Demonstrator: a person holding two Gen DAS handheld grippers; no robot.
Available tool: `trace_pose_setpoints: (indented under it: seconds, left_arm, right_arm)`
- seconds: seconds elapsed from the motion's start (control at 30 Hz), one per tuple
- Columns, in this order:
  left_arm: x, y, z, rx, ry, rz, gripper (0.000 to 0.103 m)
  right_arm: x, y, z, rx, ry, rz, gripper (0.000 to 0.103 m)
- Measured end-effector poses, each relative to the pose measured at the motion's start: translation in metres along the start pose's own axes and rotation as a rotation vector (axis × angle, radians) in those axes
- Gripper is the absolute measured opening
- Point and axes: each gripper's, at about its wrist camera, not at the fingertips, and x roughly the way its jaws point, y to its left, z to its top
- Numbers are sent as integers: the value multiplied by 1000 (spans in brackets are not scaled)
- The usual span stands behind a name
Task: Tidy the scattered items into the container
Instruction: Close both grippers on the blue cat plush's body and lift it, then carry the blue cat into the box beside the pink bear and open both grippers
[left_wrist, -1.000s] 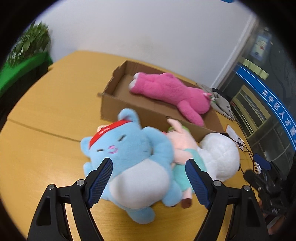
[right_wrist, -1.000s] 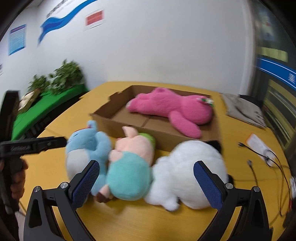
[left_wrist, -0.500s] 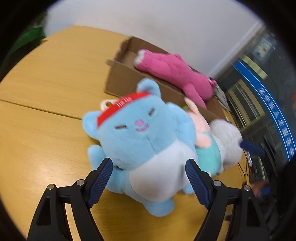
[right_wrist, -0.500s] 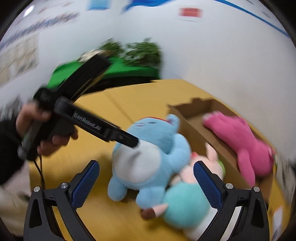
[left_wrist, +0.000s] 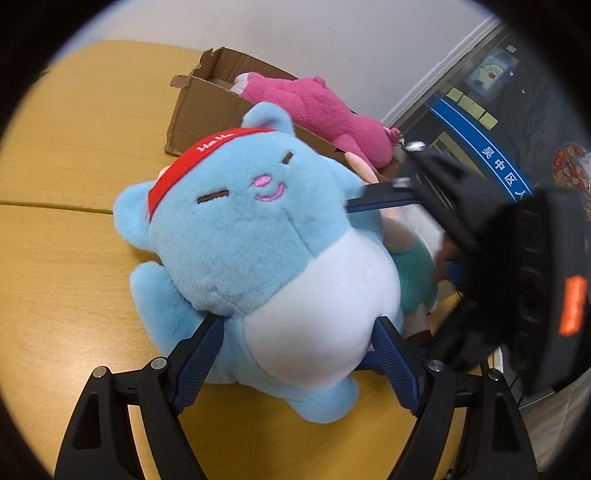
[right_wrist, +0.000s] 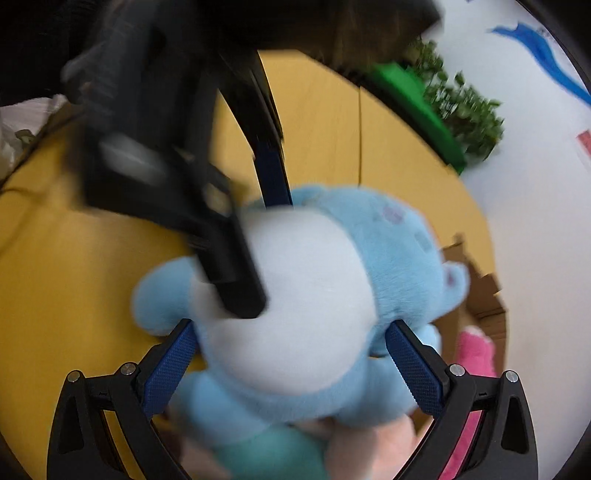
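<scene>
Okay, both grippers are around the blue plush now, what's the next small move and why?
Probably close the left gripper on the blue plush: its pads straddle the white belly but do not look pressed in. The right gripper flanks the same toy, which lies on the table short of the cardboard box.

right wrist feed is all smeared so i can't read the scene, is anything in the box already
observer: yes, a pink plush lies inside the cardboard box.
operator: has the left gripper closed on the blue toy
observer: no, the left gripper is open, its pads on either side of the blue plush at its white belly.
operator: which way is the toy facing
observer: its face points up toward the left camera, with a red headband across the forehead.
</scene>
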Motion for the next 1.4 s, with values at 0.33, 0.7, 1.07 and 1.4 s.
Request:
trace_pose_setpoints:
  seconds: [0.33,0.7,1.07,1.4]
  left_arm:
    - [2,-36,-19,260,-26,138,92]
    - [-35,-32,-16,112,-60,3,68]
    - [-95,-95,62,378,-219,76,65]
    - [-79,-129,185,622,-235,144,64]
  right_arm:
    - [0,-3,-5,215,-36,52,89]
    - [-29,1,-7,382,-126,4,72]
    - [-125,-52,3,493,-341,-222,69]
    - [-161,-153,-11,574,-409,-438,69]
